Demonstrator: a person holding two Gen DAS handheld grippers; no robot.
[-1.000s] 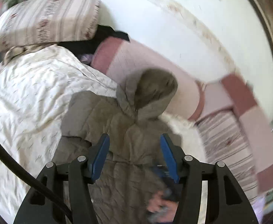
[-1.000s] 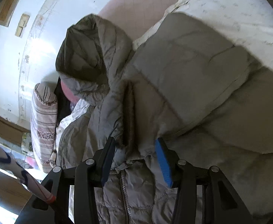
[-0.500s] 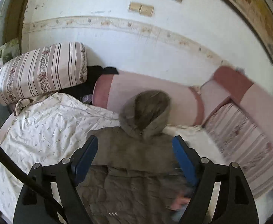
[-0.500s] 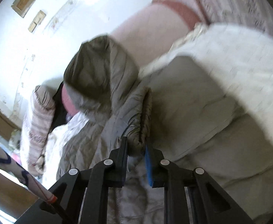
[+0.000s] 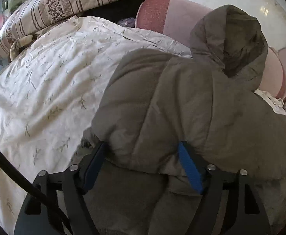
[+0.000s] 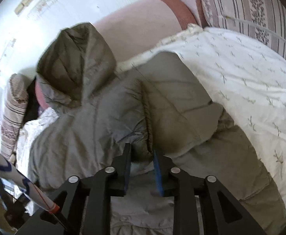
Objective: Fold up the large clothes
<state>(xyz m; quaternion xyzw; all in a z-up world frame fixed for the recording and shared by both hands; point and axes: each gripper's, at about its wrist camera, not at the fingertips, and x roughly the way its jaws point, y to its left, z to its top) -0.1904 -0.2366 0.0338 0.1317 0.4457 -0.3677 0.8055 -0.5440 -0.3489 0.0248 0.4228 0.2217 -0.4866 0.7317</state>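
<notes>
On the bed, across the white leaf-print quilt, the grey-brown hooded puffer jacket lies with its hood propped against the pink bolster at the far side and its hem towards me, so its long axis runs from near to far and the hood points away. I judge this to be the stage of folding the sleeves and sides in over the body. My left gripper has its fingers spread wide around a thick folded-over roll of the jacket; the padding bulges between them, but I cannot tell if the pads are truly pressing it. Earlier frames are given, and those jaws have just been closing a little, with the roll between them. My right gripper has its fingers close together, pinching the bunched ridge of fabric along the jacket's middle, its jaws having just opened slightly. Next, I think, both sides want settling flat and symmetrical about that axis before the hem is brought up towards the hood; the slippery padding may spring back.
</notes>
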